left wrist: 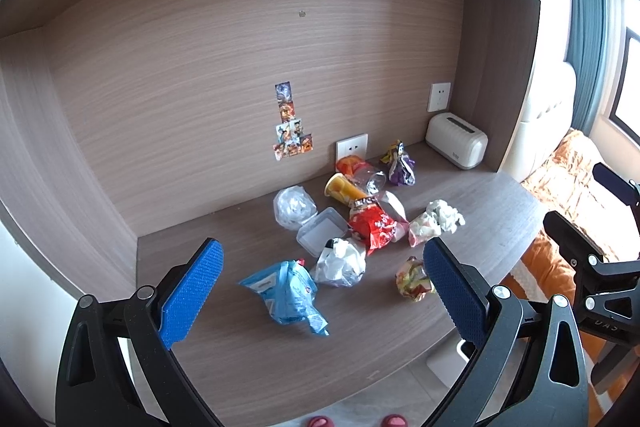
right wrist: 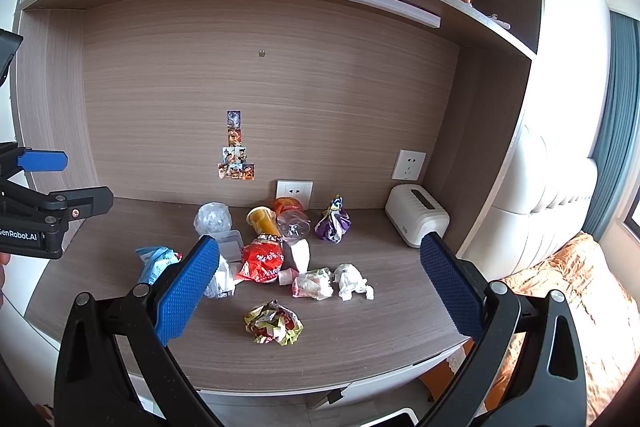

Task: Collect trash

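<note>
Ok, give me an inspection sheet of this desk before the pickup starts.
Surface: wooden desk, trash spread mid-desk.
Job's things: blue wrapper at front left; crumpled yellow-red wrapper nearest the front edge; red snack bag; white tissue wad; purple wrapper at back.
Clutter: white box at back right.
Grippers: left claw open, empty; right claw open, empty.
Cables: nothing seen.
Surroundings: wall socket, stickers, shelf above.

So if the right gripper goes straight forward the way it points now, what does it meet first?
Probably the crumpled yellow and red wrapper, which lies nearest on the desk, between the open jaws of the right gripper. Depth is unclear; held high, it might pass over that and reach the white tissue wads behind.
</note>
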The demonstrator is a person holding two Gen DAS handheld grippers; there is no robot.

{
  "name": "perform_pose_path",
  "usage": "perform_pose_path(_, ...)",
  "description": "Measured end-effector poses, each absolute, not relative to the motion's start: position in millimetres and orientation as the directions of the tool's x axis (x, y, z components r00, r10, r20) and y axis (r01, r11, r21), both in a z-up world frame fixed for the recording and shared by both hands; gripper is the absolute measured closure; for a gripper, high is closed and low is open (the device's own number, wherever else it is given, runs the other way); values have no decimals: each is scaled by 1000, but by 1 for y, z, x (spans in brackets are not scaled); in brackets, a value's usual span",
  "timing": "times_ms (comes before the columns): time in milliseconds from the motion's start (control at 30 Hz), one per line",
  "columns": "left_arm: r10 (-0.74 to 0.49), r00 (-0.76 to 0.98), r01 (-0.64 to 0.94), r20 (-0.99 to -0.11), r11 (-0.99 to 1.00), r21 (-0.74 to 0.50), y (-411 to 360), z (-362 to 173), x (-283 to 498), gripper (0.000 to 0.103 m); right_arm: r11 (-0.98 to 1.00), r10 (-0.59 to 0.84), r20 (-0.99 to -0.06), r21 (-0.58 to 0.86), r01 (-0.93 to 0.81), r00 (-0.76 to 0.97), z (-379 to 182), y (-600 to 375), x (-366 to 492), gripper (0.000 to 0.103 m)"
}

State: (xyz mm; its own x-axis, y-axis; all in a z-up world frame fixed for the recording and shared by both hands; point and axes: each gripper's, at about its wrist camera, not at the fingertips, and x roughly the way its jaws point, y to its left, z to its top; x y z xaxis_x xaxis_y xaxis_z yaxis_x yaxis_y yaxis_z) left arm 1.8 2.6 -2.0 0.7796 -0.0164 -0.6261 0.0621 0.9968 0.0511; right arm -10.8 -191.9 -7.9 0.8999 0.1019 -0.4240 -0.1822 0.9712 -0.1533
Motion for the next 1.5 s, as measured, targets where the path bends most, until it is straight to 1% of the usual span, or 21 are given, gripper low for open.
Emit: perform_pose_path(1500,-15,774,52,-633,998,39,5,-6,7,4,968,124,-406,-152,-201,905,-11,-192,-6,3)
